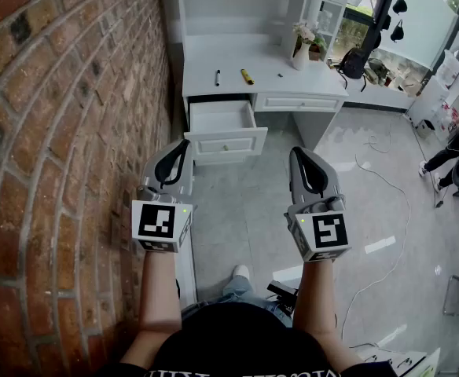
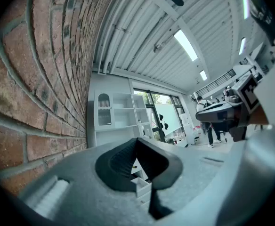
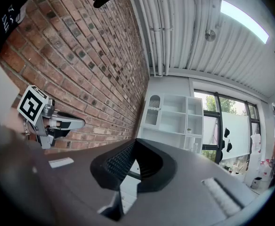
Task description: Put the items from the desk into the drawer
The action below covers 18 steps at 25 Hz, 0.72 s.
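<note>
A white desk (image 1: 277, 67) stands far ahead against the brick wall. Its left drawer (image 1: 222, 124) is pulled open and looks empty. On the desktop lie a thin black pen-like item (image 1: 218, 77) and a small yellow item (image 1: 247, 76). My left gripper (image 1: 181, 149) is held up near the wall, well short of the desk, shut with nothing in it. My right gripper (image 1: 300, 155) is level with it to the right, also shut and empty. In the left gripper view the open drawer (image 2: 140, 182) shows through the closed jaws, and the right gripper (image 2: 222, 114) floats beside.
A brick wall (image 1: 64, 132) runs close along my left. White shelving (image 1: 245, 6) rises above the desk, and a vase of flowers (image 1: 302, 49) stands on the desktop's right. A black bag (image 1: 355, 61), a white cable (image 1: 387, 179) on the floor and a person (image 1: 453, 144) are at the right.
</note>
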Each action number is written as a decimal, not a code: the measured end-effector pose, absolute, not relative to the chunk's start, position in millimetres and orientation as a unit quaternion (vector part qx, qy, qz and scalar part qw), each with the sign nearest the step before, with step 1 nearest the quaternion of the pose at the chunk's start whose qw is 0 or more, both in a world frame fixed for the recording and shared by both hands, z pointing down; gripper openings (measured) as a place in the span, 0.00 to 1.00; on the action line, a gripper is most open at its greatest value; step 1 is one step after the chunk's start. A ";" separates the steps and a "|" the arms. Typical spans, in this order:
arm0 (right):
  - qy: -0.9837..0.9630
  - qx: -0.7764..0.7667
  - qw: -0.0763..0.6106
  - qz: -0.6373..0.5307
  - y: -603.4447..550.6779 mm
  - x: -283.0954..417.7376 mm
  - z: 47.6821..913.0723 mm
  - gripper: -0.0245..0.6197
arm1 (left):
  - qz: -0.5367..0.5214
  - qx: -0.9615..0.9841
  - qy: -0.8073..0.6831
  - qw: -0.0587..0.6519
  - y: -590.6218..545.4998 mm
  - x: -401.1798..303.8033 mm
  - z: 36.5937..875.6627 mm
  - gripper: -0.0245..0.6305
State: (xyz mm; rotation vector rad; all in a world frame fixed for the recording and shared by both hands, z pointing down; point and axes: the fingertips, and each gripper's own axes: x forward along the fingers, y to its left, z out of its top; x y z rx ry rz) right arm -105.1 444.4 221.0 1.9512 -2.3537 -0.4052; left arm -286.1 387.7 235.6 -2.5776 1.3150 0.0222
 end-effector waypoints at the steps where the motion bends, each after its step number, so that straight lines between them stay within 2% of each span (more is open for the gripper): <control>1: -0.763 0.632 0.029 -0.131 441.0 -102.0 221.1 0.04 | 0.011 -0.884 0.451 0.123 384.7 -283.9 234.9 0.04; 7: -0.763 0.632 0.028 -0.132 418.9 -81.2 219.2 0.04 | 0.022 -0.885 0.450 0.118 364.1 -263.9 233.8 0.04; 9: -0.766 0.629 0.013 -0.133 412.3 -75.0 213.8 0.05 | 0.020 -0.886 0.449 0.110 355.1 -254.9 237.0 0.10; 13: -0.771 0.623 0.007 -0.134 394.5 -54.2 215.7 0.05 | 0.024 -0.890 0.446 0.094 335.0 -234.8 240.2 0.43; 17: -0.776 0.618 0.007 -0.123 372.4 -33.3 219.6 0.05 | 0.064 -0.889 0.448 0.076 317.6 -221.3 233.9 0.81; 18: -0.778 0.616 0.004 -0.121 367.2 -28.0 220.5 0.05 | 0.074 -0.889 0.447 0.073 314.6 -217.6 232.2 0.86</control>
